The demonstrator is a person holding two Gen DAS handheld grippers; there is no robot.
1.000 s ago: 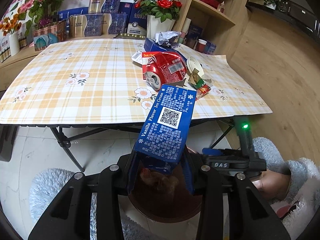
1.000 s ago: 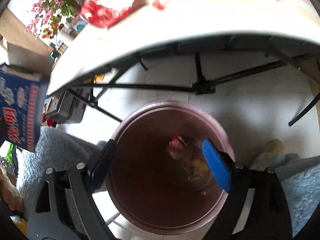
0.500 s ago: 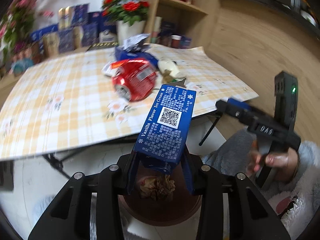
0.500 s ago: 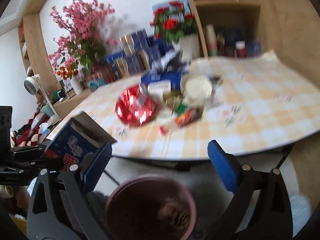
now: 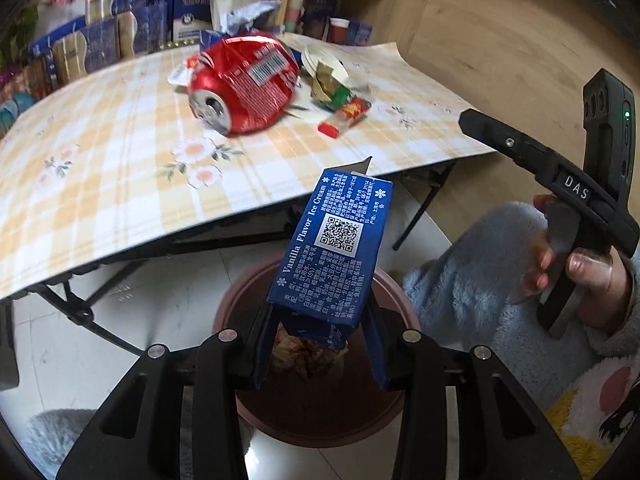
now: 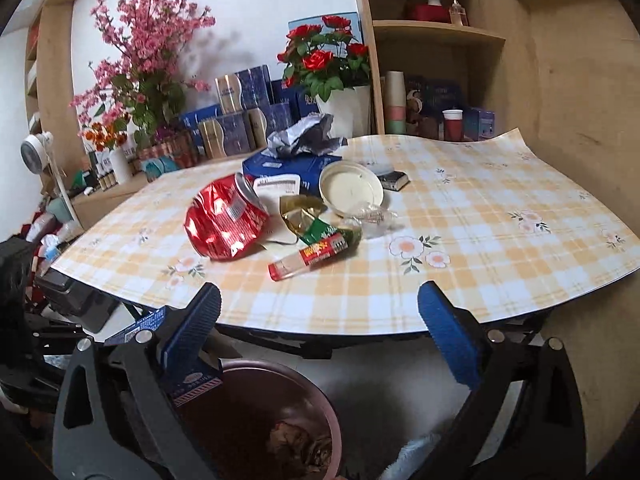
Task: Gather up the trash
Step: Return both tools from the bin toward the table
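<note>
Blue ice-cream box (image 5: 334,248) sits clamped in the left claw (image 5: 320,354), seemingly over the bin (image 5: 316,420); right claw (image 6: 320,340) gapes empty.

- Blue ice cream carton (image 5: 334,250): tilted upright, clamped in left hand-held gripper (image 5: 320,354), above brown bin (image 5: 320,408).
- Crushed red can (image 6: 224,224): on its side, ahead of right hand-held gripper (image 6: 318,338).

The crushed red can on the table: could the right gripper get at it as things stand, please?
Probably yes. The right gripper is open and empty, facing the table, and the crushed red can lies near the front edge with nothing between them.
</note>
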